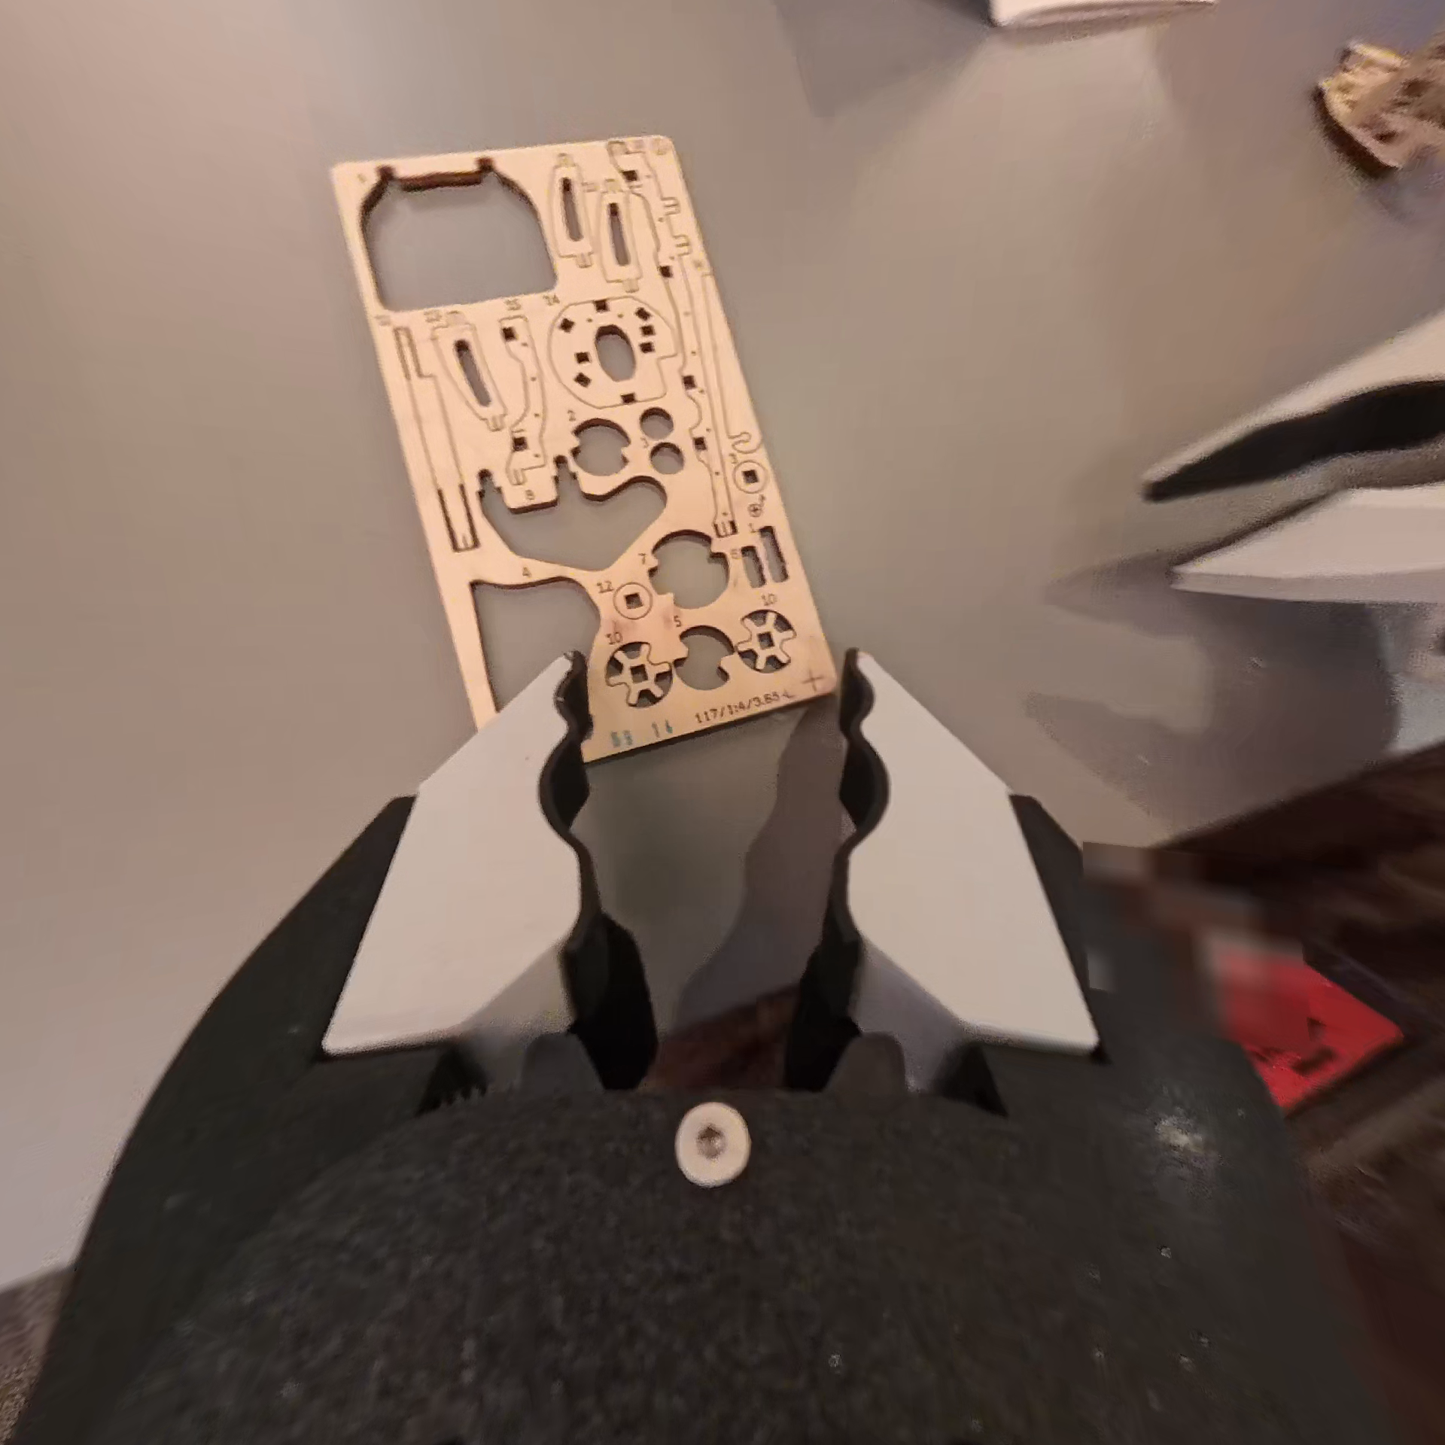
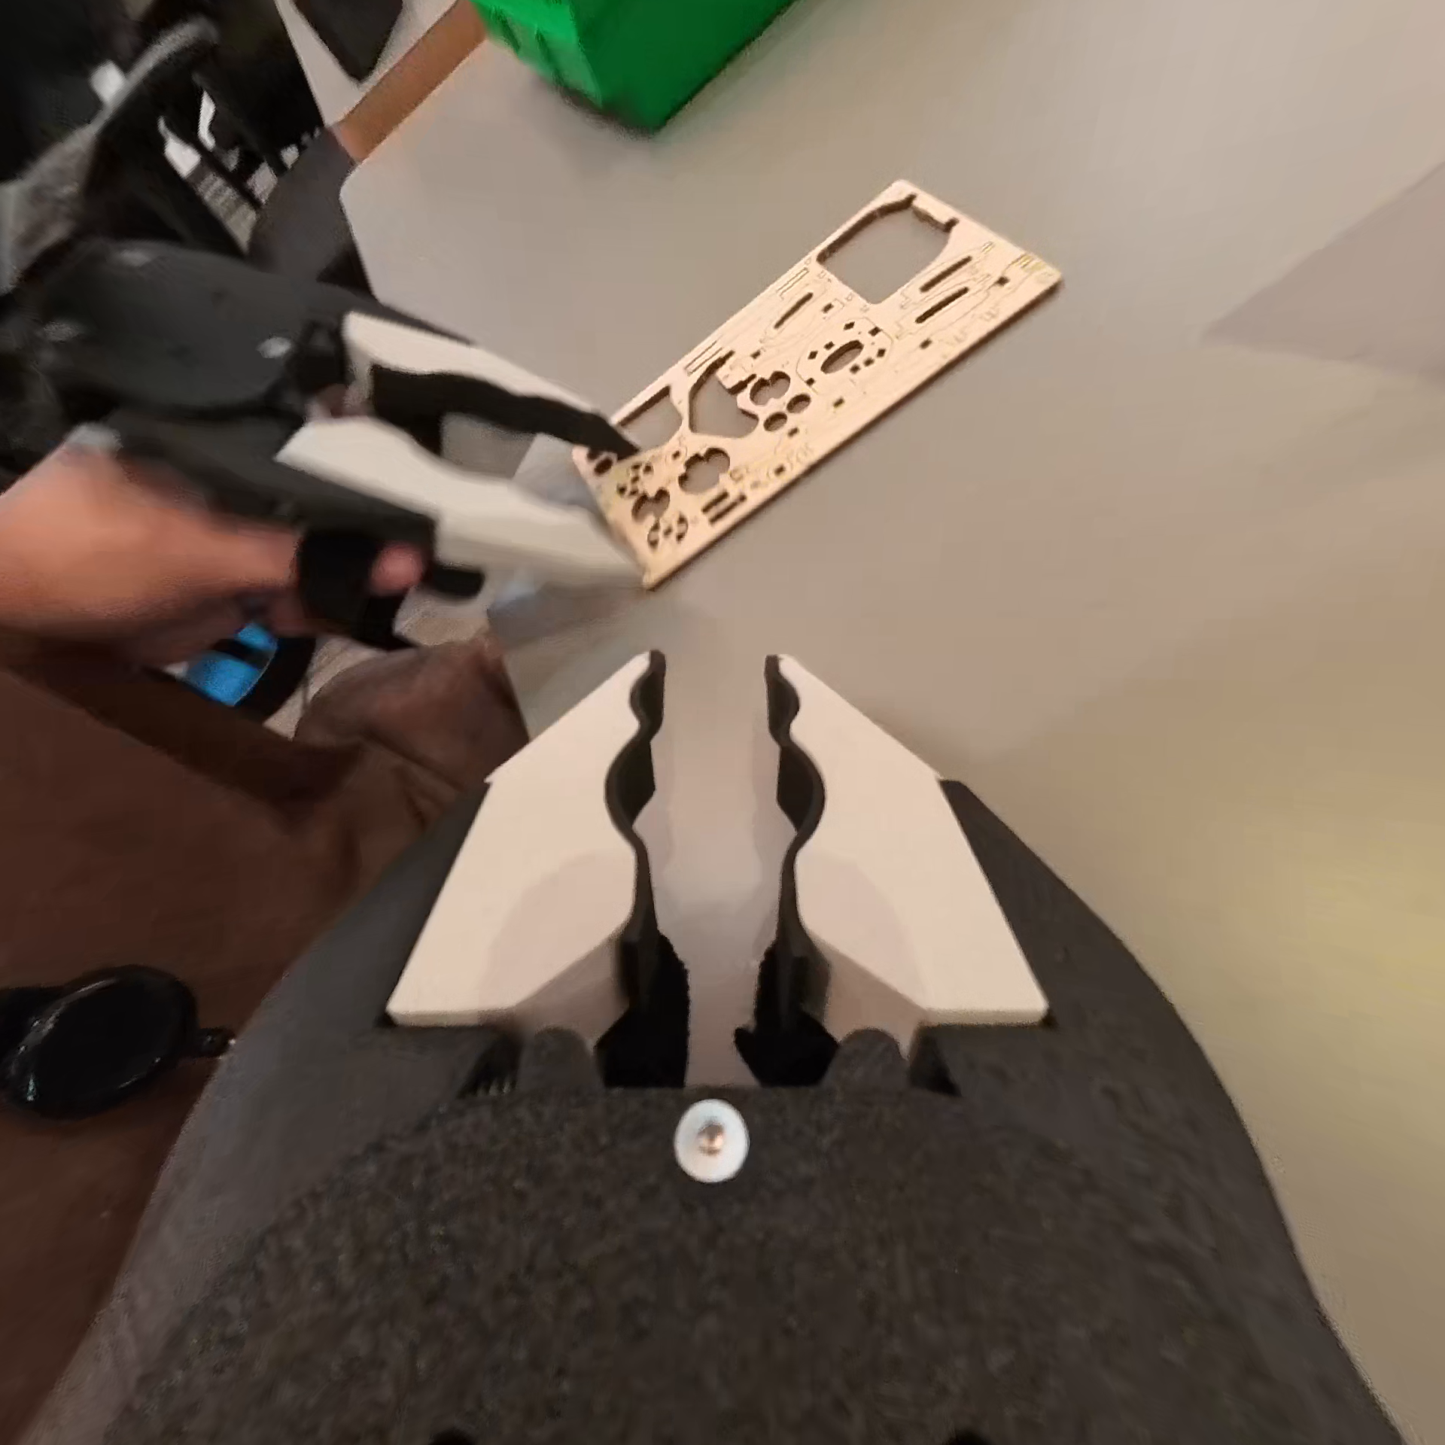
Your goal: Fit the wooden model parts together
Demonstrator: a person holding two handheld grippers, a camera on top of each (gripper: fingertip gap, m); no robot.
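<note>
Left wrist view has us bringing our left gripper (image 1: 711,680), jaws apart and empty, over the near edge of the wooden sheet (image 1: 563,438) lying flat on the grey tabletop (image 1: 195,391), likely to steady it, while our right gripper (image 2: 715,665) waits nearby, jaws parted, empty.

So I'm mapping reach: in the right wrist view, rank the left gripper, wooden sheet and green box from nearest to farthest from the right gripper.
1. Left gripper, ahead to the left.
2. Wooden sheet, flat, ahead at centre.
3. Green box, far top edge.
</note>
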